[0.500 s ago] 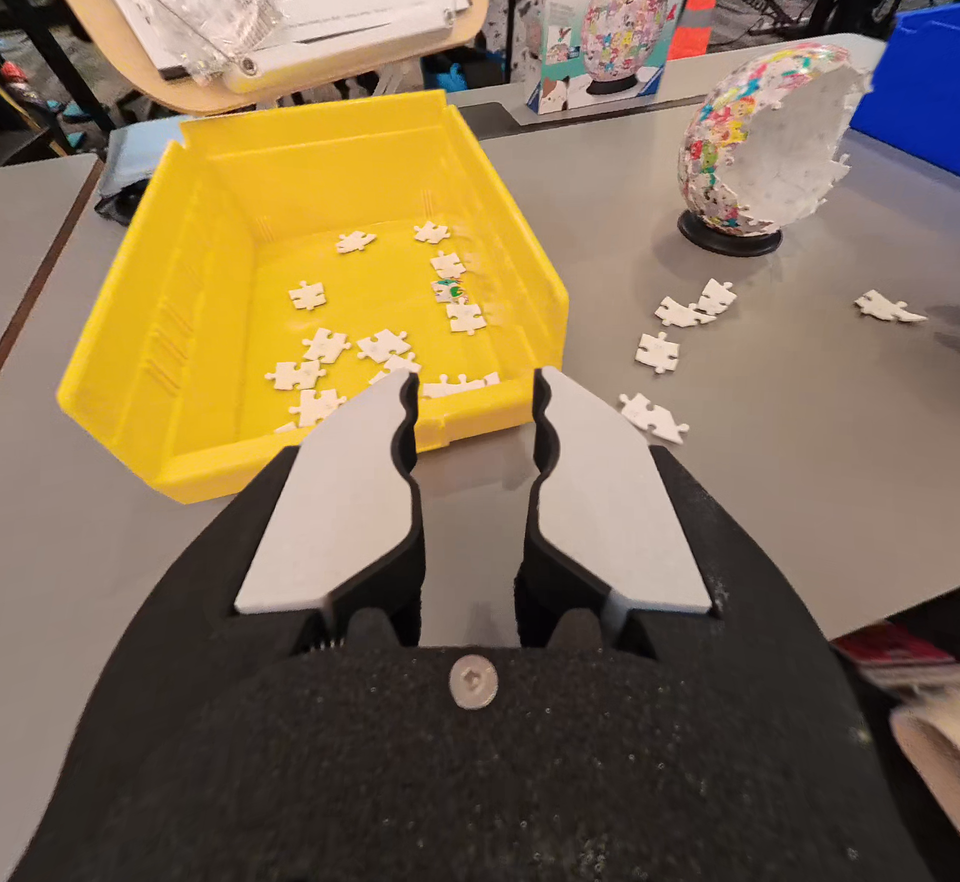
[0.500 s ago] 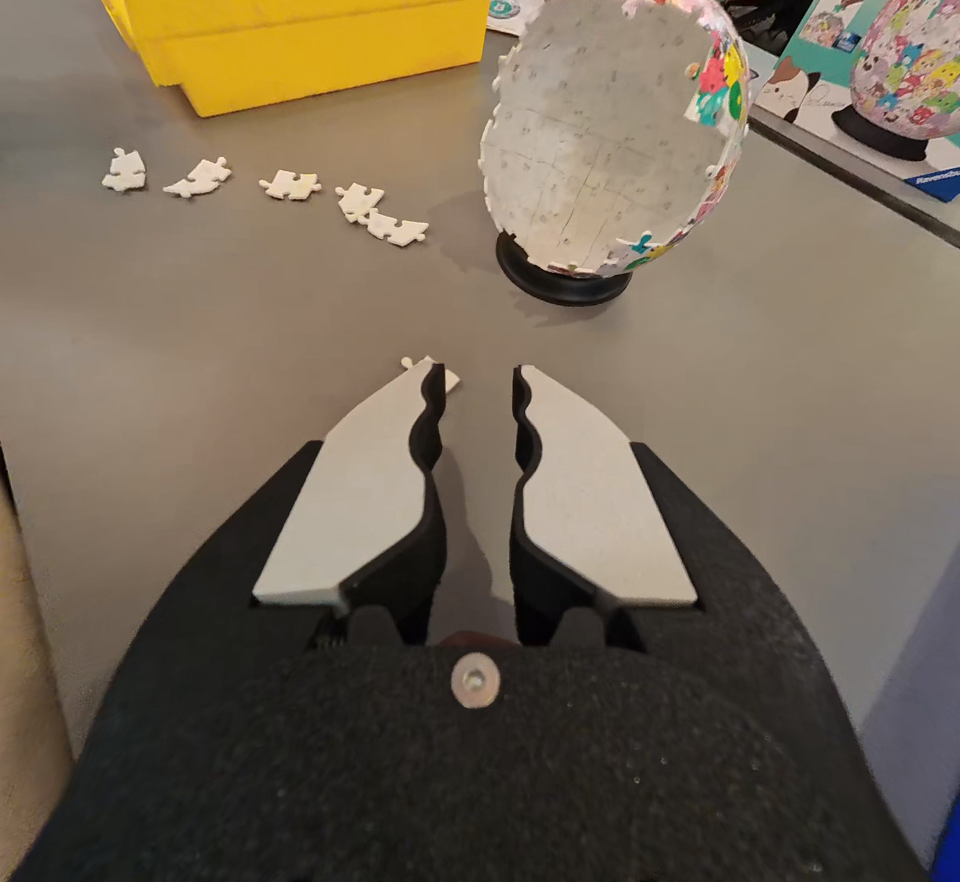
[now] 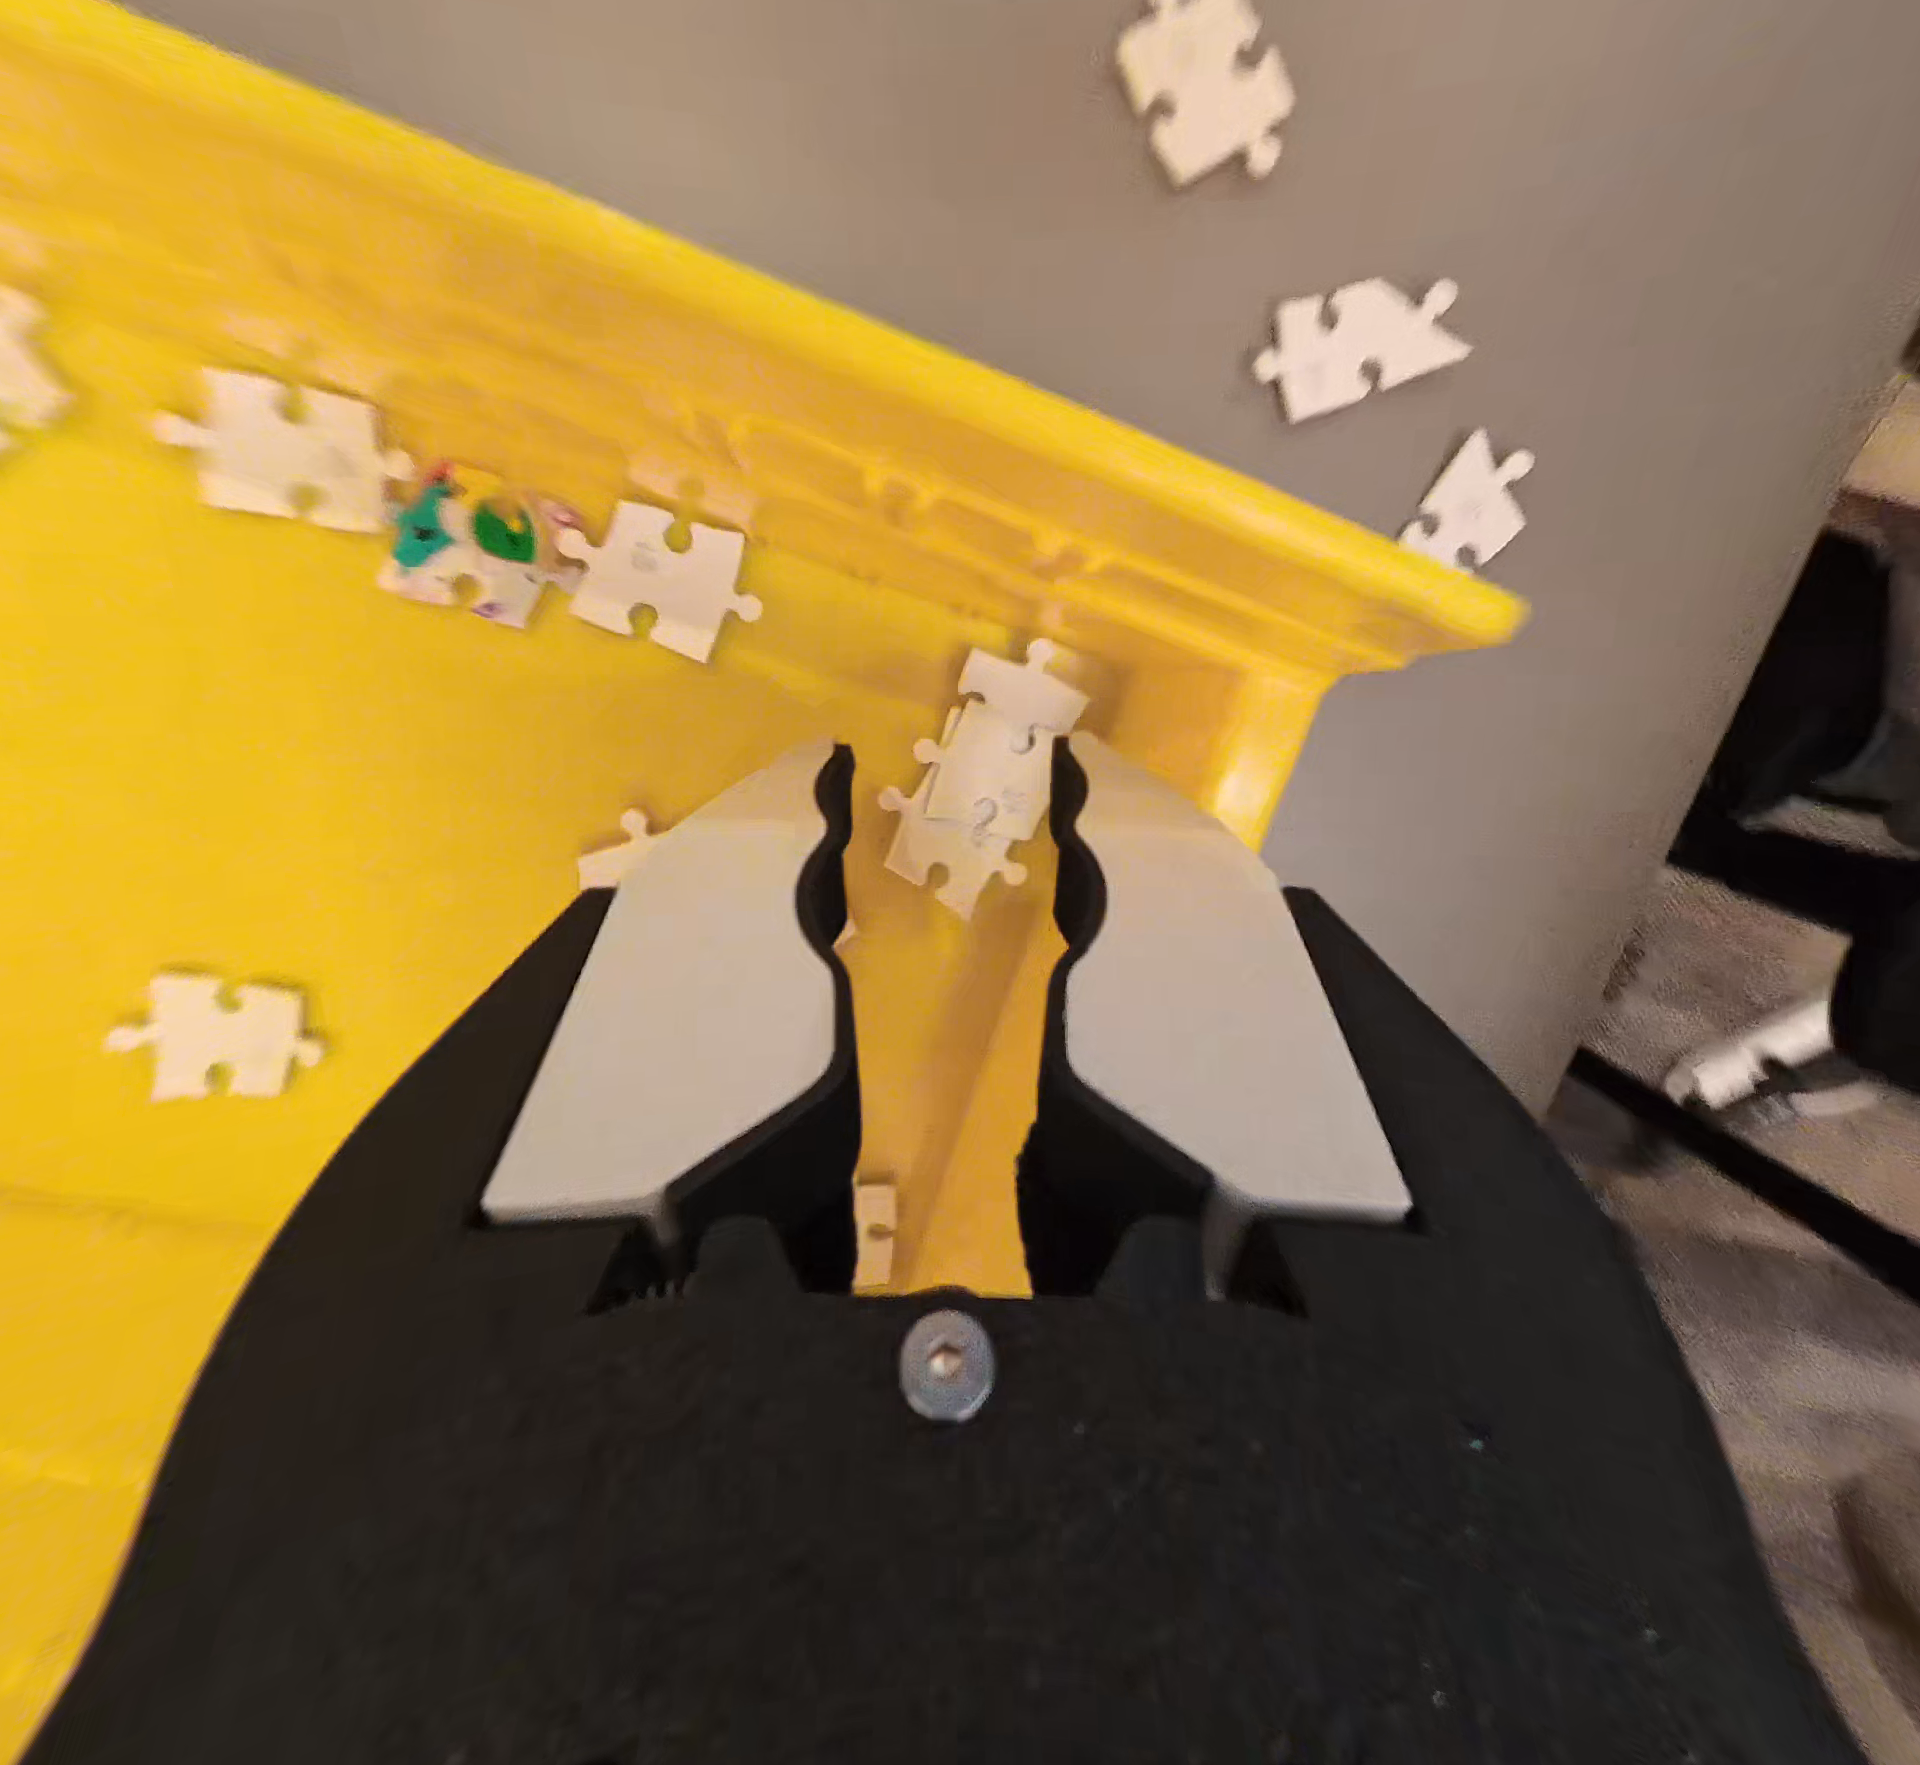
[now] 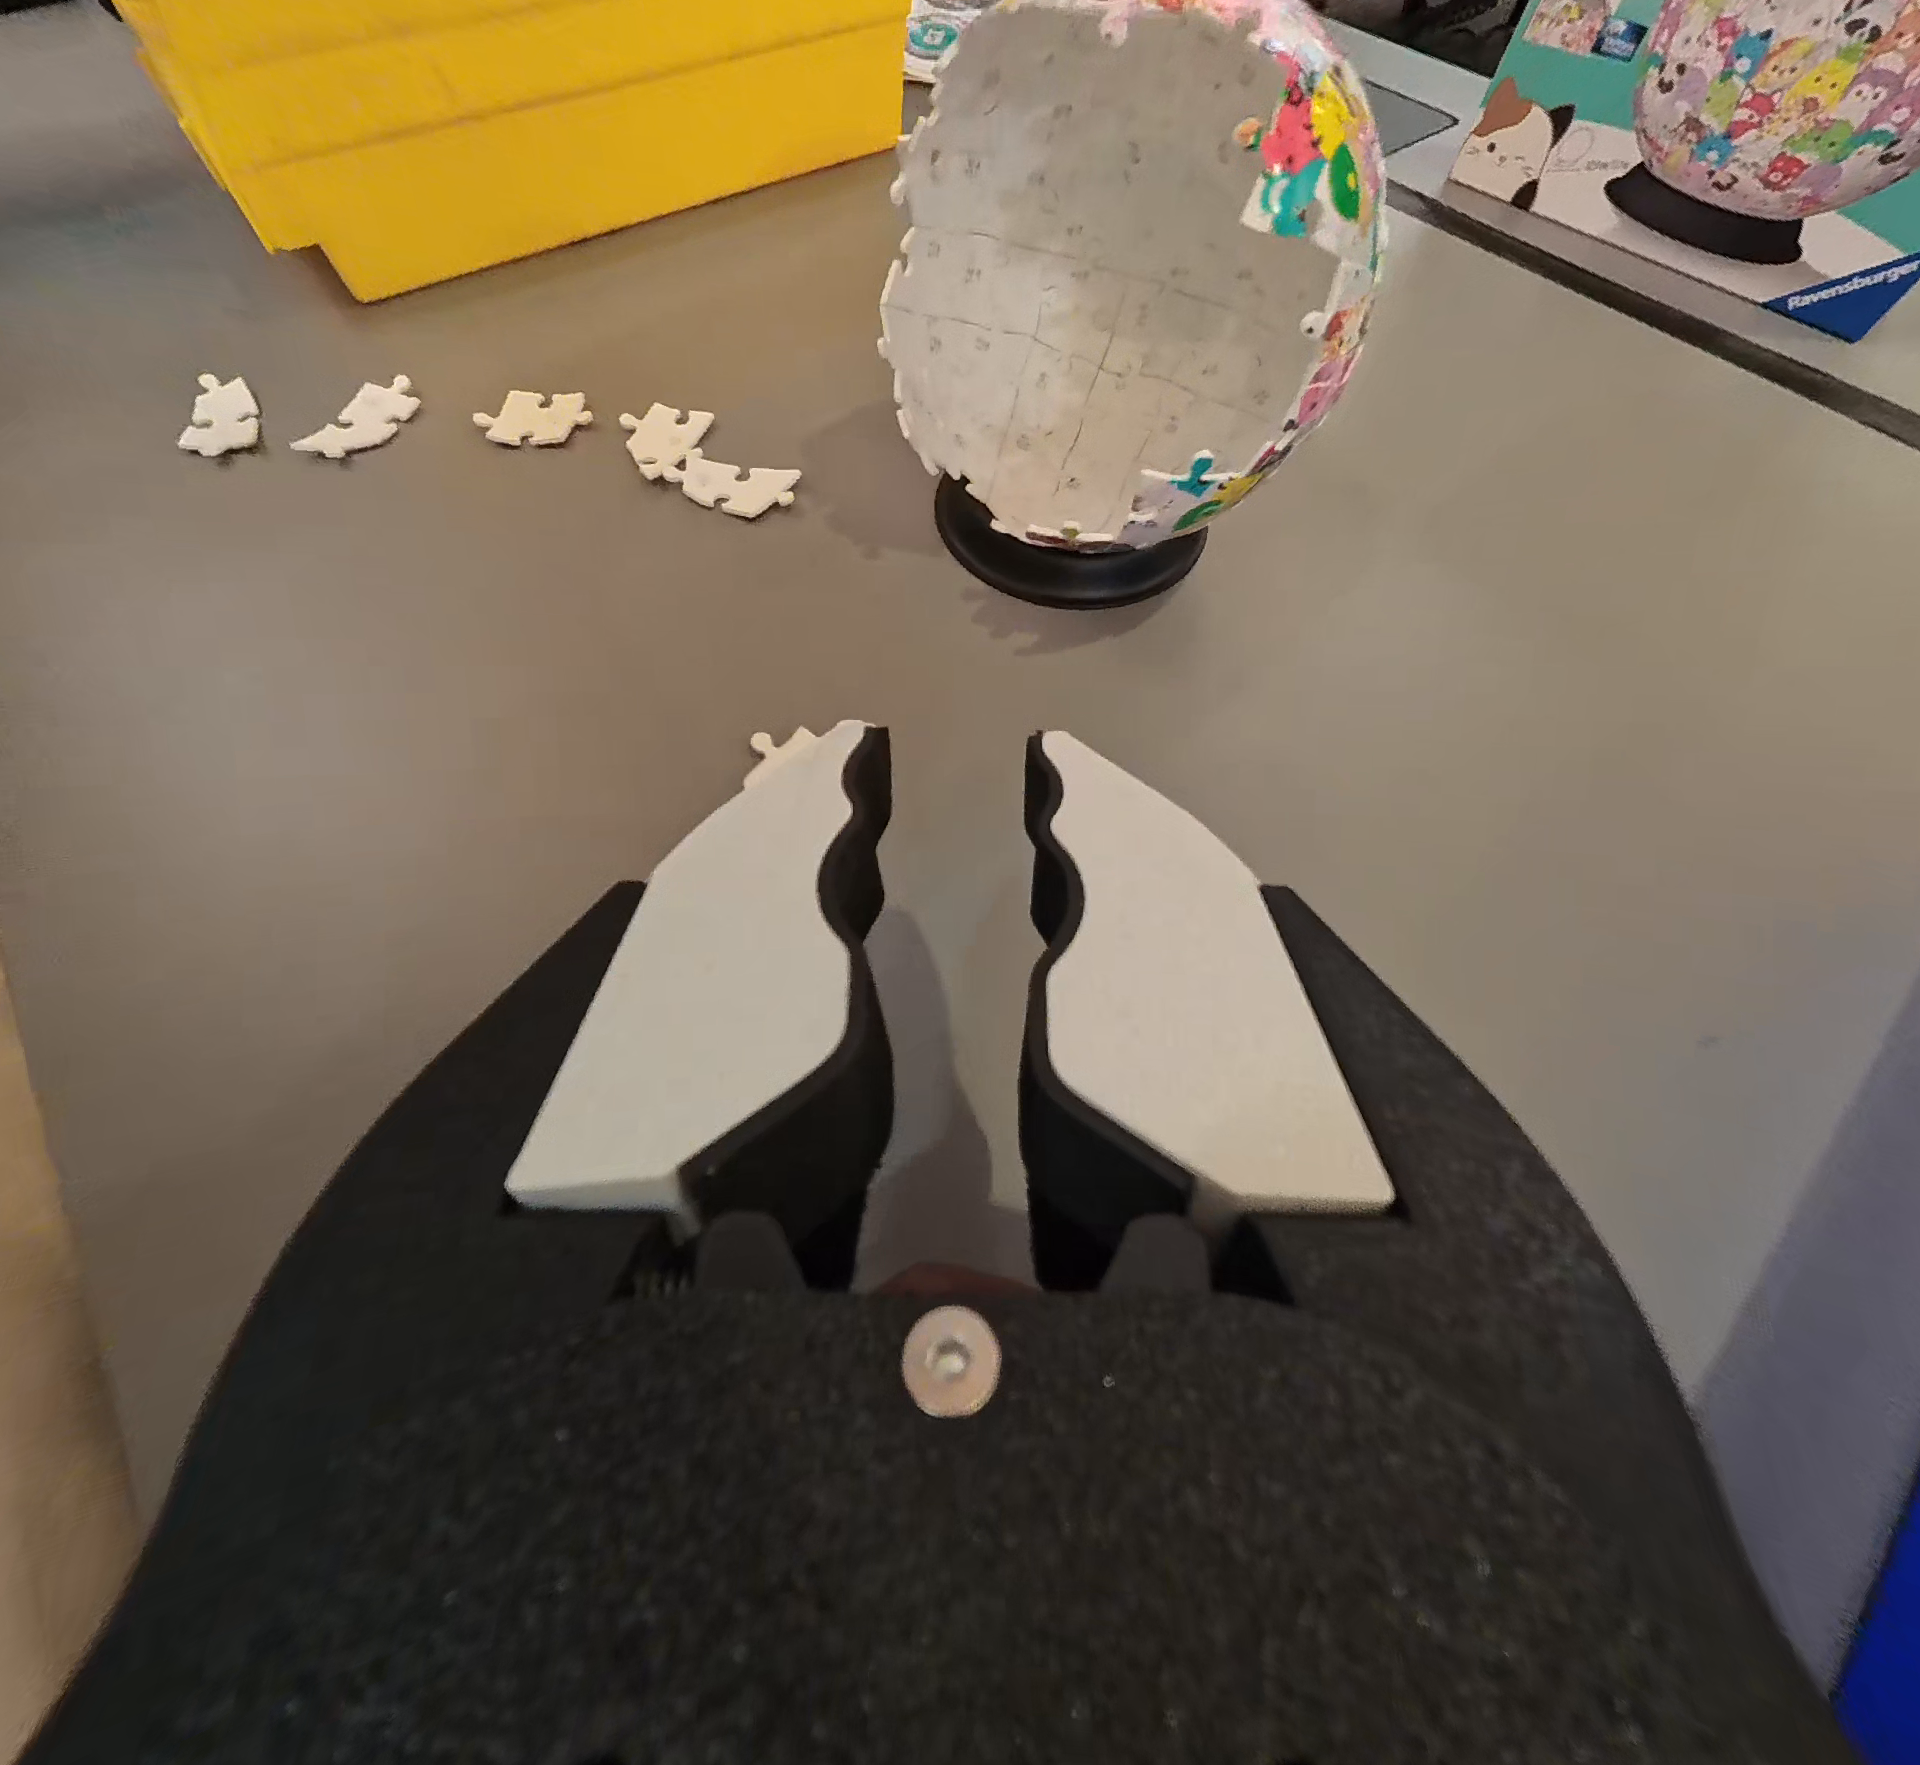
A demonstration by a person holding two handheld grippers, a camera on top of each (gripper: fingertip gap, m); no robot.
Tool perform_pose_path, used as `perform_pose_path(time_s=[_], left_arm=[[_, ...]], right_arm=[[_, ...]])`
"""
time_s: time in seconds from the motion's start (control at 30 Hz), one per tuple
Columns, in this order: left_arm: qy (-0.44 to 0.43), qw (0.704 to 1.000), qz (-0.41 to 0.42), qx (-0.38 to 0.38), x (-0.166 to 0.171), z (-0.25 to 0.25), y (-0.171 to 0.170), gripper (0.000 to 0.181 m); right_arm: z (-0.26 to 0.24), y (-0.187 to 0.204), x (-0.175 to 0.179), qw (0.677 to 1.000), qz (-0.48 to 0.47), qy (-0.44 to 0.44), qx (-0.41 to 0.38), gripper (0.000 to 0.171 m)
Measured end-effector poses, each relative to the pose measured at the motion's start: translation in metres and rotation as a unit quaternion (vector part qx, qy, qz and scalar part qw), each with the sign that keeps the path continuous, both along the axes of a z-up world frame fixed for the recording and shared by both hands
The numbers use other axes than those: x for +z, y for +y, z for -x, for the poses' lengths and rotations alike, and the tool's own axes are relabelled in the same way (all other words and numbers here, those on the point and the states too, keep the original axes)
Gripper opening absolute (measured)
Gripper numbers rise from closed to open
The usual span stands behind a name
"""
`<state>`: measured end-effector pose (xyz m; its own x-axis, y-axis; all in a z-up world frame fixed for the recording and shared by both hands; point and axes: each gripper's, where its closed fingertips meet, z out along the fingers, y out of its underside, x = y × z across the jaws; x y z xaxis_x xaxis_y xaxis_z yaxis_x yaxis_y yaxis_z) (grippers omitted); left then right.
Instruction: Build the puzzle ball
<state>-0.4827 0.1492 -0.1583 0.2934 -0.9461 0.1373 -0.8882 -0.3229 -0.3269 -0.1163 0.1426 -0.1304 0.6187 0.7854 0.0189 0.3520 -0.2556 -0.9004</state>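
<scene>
My left gripper [image 3: 954, 759] is open and reaches down into the yellow bin [image 3: 1039, 489], at its near right corner. A small stack of white puzzle pieces [image 3: 987, 780] lies between its fingertips, against the bin wall. More white pieces [image 3: 660, 577] and one coloured piece [image 3: 468, 541] lie on the bin floor. My right gripper [image 4: 956, 749] is open and empty, low over the grey table [image 4: 1455, 676]. The half-built puzzle ball [image 4: 1132, 261] stands on its black stand [image 4: 1070, 562] ahead of it, white inside facing me. One white piece [image 4: 790, 749] pokes out by the left fingertip.
Several loose white pieces [image 4: 535, 416] lie in a row on the table left of the ball; they also show in the left wrist view [image 3: 1205, 79] beyond the bin wall. The yellow bin [image 4: 540, 84] stands at the back left. The puzzle box [image 4: 1714, 84] stands at the back right. Some 35 cm of space lies between my two pairs of fingers.
My left gripper has moved forward and tipped down into the bin, over the corner pieces, with its jaws a little wider. My right gripper has barely moved.
</scene>
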Motion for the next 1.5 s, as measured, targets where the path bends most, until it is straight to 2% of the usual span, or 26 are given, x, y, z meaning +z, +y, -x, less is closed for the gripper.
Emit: perform_pose_path(time_s=[0.07, 0.13, 0.23, 0.33, 0.5, 0.67, 0.87, 0.97, 1.03, 1.1, 1.17, 1.23, 1.33, 1.43, 1.5], left_arm=[[0.021, 0.999, 0.048, -0.013, -0.015, 0.003, -0.002, 0.036], [0.030, 0.998, 0.056, -0.029, -0.022, 0.005, -0.005, 0.035], [0.050, 0.997, 0.024, -0.053, -0.029, 0.009, -0.004, 0.035], [0.042, 0.997, 0.005, -0.069, -0.031, 0.004, -0.006, 0.018], [0.027, 0.997, -0.027, -0.068, -0.027, 0.001, -0.003, 0.010], [0.028, 0.997, -0.067, 0.016, -0.008, 0.020, 0.018, 0.003], [-0.034, 0.983, -0.110, 0.140, 0.028, 0.029, 0.023, 0.001], [-0.105, 0.958, -0.139, 0.228, 0.058, 0.030, 0.012, 0.002], [-0.168, 0.924, -0.155, 0.308, 0.078, 0.032, -0.002, 0.002], [-0.241, 0.881, -0.128, 0.387, 0.087, 0.029, -0.028, 0.001], [-0.273, 0.840, -0.101, 0.459, 0.079, 0.030, -0.055, 0.001], [-0.258, 0.801, -0.087, 0.532, 0.056, 0.039, -0.078, 0.001], [-0.276, 0.757, -0.061, 0.590, 0.030, 0.038, -0.096, 0.001], [-0.274, 0.744, -0.047, 0.607, 0.013, 0.036, -0.098, 0.001], [-0.262, 0.747, -0.053, 0.608, 0.007, 0.037, -0.096, 0.001]], right_arm=[[-0.003, 0.000, -0.002, 1.000, 0.000, -0.006, -0.003, 0.024], [-0.006, 0.001, -0.003, 1.000, 0.000, -0.013, -0.006, 0.024], [-0.008, 0.002, -0.004, 1.000, 0.001, -0.012, -0.009, 0.024], [-0.009, 0.003, -0.007, 1.000, 0.005, -0.016, -0.009, 0.024], [-0.008, 0.003, -0.008, 1.000, 0.005, -0.021, -0.010, 0.024], [-0.007, 0.005, -0.005, 1.000, 0.006, -0.018, -0.011, 0.024], [-0.004, 0.007, -0.004, 1.000, 0.005, -0.018, -0.008, 0.024], [-0.003, 0.006, -0.006, 0.999, -0.003, -0.035, -0.007, 0.024], [-0.002, 0.006, -0.007, 0.999, -0.008, -0.044, -0.005, 0.024], [-0.002, 0.006, -0.008, 0.999, -0.010, -0.048, -0.003, 0.024], [-0.001, 0.007, -0.010, 0.999, -0.009, -0.051, -0.001, 0.024], [-0.001, 0.008, -0.011, 0.999, -0.009, -0.052, 0.002, 0.024], [0.002, 0.010, -0.010, 0.999, -0.009, -0.044, 0.008, 0.024], [0.008, 0.011, -0.006, 0.999, -0.015, -0.038, 0.019, 0.024], [0.010, 0.010, -0.006, 0.999, -0.020, -0.041, 0.025, 0.024]])
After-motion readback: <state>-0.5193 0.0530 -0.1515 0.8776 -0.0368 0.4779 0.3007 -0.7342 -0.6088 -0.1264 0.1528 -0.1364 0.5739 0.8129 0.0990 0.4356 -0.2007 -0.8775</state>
